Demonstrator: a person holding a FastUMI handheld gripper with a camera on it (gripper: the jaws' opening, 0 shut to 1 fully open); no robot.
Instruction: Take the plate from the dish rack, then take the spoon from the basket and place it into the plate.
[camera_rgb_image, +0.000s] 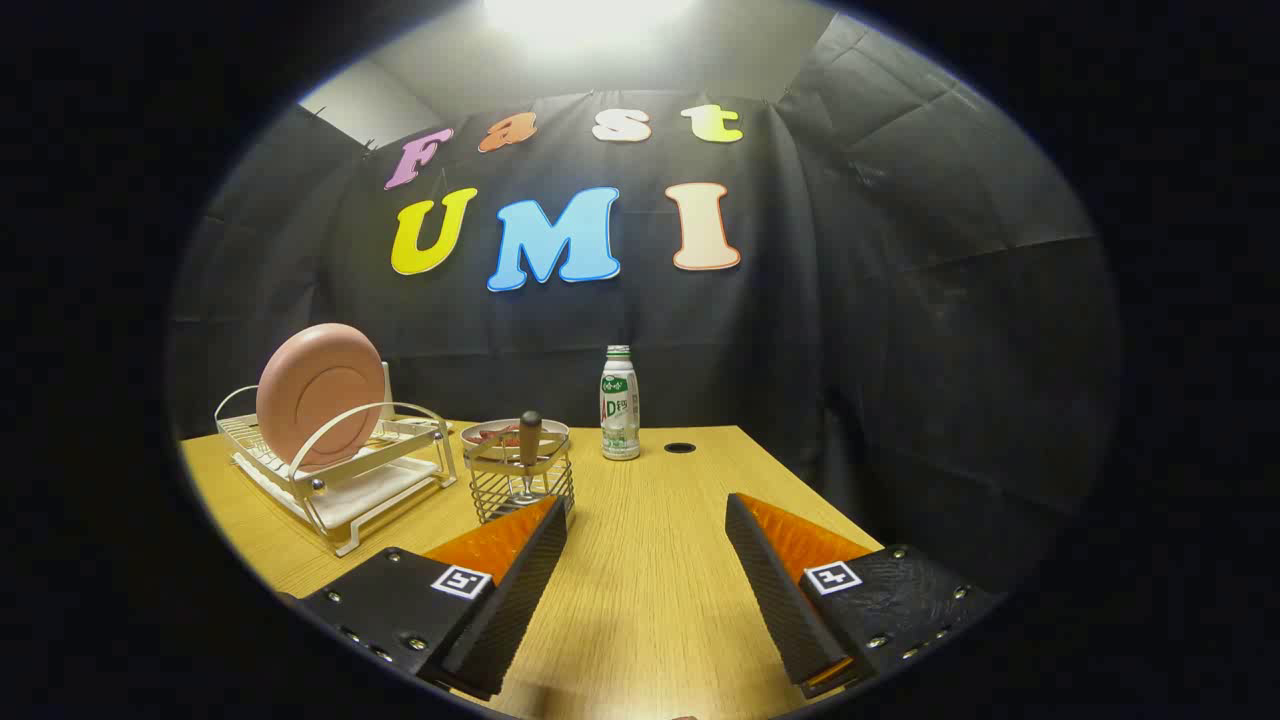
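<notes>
claw (647, 575) released, empty, over surface (650, 560) | plate (318, 395) upright in dish rack (335, 475), far left of claw | spoon (528, 450) in basket (520, 480), nearer

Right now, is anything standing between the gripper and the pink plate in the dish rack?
Nothing visible blocks it. The gripper is open over bare table, and the plate stands upright in the dish rack, beyond and off to the side. The wire basket sits beside the rack, not in front.

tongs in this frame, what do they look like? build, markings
The tongs have two wedge-shaped fingers with finely ribbed inner faces, tapering forward. Each sits on a black block with small screws and carries a square black-and-white fiducial tag. No cables visible.
</notes>
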